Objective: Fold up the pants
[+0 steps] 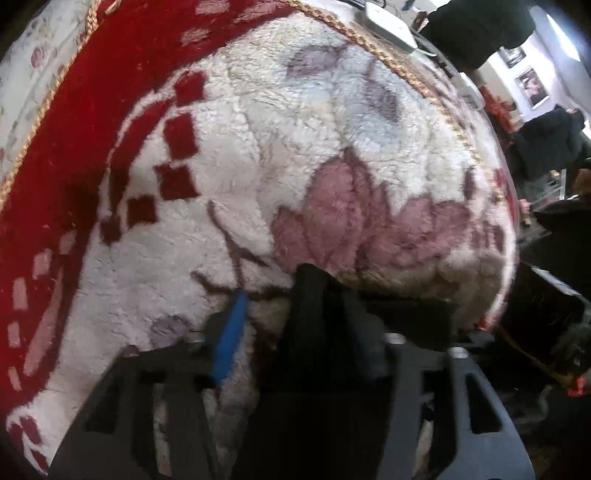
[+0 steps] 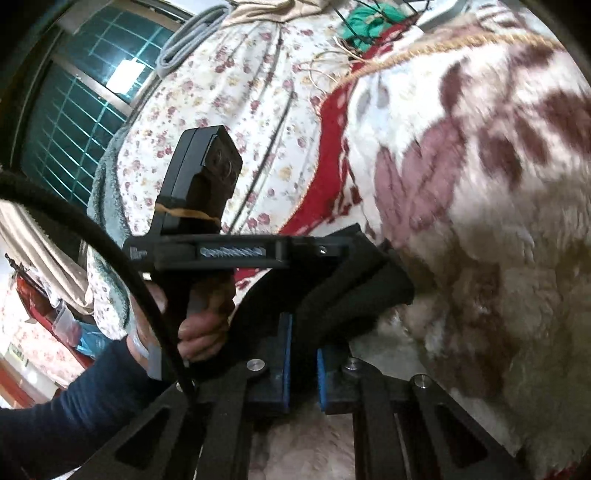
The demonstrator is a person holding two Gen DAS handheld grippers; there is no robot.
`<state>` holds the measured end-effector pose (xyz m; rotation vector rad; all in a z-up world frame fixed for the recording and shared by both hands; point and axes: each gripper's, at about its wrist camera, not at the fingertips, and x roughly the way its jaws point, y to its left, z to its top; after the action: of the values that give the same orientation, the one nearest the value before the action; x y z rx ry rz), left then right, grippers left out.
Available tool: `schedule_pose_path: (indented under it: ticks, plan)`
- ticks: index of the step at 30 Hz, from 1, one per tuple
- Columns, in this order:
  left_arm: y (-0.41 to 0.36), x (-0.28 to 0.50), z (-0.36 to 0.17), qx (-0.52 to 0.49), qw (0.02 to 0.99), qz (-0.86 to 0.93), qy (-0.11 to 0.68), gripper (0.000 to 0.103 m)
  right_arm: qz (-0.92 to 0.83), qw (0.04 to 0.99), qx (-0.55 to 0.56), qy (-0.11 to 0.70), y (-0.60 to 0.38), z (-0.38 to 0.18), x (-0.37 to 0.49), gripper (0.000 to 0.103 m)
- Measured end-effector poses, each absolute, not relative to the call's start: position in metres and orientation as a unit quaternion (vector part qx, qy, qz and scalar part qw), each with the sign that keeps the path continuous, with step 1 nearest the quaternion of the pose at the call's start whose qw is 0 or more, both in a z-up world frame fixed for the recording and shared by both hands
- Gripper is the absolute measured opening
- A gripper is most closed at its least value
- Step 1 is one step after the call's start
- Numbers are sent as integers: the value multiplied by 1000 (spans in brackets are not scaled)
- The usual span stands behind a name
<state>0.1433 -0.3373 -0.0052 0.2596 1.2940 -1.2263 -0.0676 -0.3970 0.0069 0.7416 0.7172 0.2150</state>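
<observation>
The black pants (image 1: 325, 332) are bunched between my left gripper's (image 1: 295, 325) blue-padded fingers (image 1: 229, 339), just above a fluffy white, red and pink blanket (image 1: 295, 166). In the right wrist view my right gripper (image 2: 303, 354) is shut on a fold of the same black pants (image 2: 332, 295), its blue pads (image 2: 286, 362) pressing the cloth. The left gripper (image 2: 343, 243) and the hand holding it show at the left of that view, also clamped on the pants. Most of the pants are hidden by the grippers.
The blanket (image 2: 480, 184) lies on a flower-print bedsheet (image 2: 229, 122). A white device (image 1: 391, 26) sits at the blanket's far edge. A window with green grille (image 2: 74, 110) is at left. Dark-clothed people (image 1: 546, 147) stand beyond the bed.
</observation>
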Motion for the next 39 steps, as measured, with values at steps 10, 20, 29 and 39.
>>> schedule_pose_path:
  ticks: [10, 20, 29, 39]
  plan:
    - [-341, 129, -13, 153, 607, -558, 545, 81, 95, 856, 358, 360, -396, 1, -68, 12]
    - [-363, 114, -12, 212, 659, -531, 489, 29, 110, 859, 349, 359, -394, -1, -62, 11]
    - [-349, 81, 27, 187, 680, -536, 464, 8, 132, 879, 320, 328, -383, 27, -68, 10]
    - [-272, 91, 93, 125, 733, -509, 433, 8, 189, 900, 258, 296, -340, 85, -59, 10]
